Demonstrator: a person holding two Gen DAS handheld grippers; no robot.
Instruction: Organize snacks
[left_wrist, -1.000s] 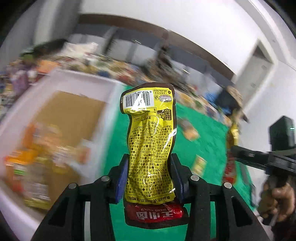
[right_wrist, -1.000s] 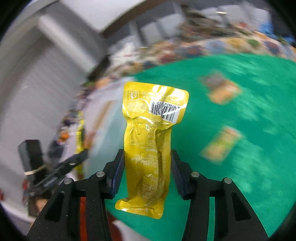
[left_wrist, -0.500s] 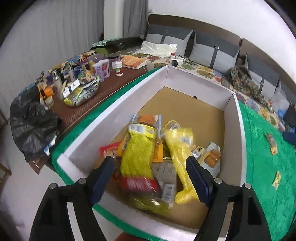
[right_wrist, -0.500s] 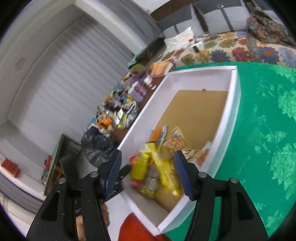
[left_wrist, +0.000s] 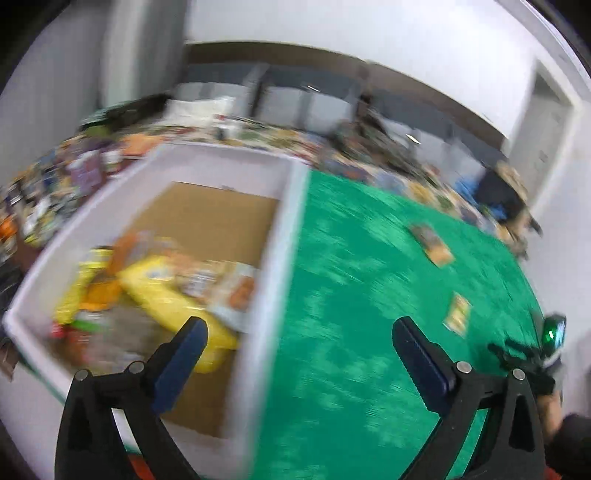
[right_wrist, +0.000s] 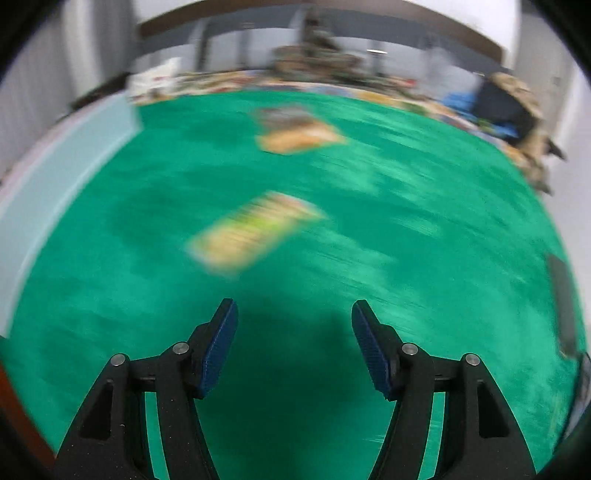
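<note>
Between the right gripper (right_wrist: 293, 345) jaws, which have just been opening, lies only green cloth (right_wrist: 406, 280); the nearest snack packet (right_wrist: 255, 230) sits ahead, left of centre, another packet (right_wrist: 299, 131) beyond. Centre over it first. The left gripper (left_wrist: 297, 360), jaws also just opened, wide and empty, straddles the white box (left_wrist: 280, 236) wall.

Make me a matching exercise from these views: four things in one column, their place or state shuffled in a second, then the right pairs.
Things:
1. white box
2. yellow packet
3. left gripper
4. nearest loose snack packet

Place or state:
A. lying flat on the green cloth
B. fingers wide apart, nothing between them
C. lying inside the box among other snacks
D. standing along the left edge of the green cloth

Pairs: 1-D, 2-C, 3-B, 4-A
</note>
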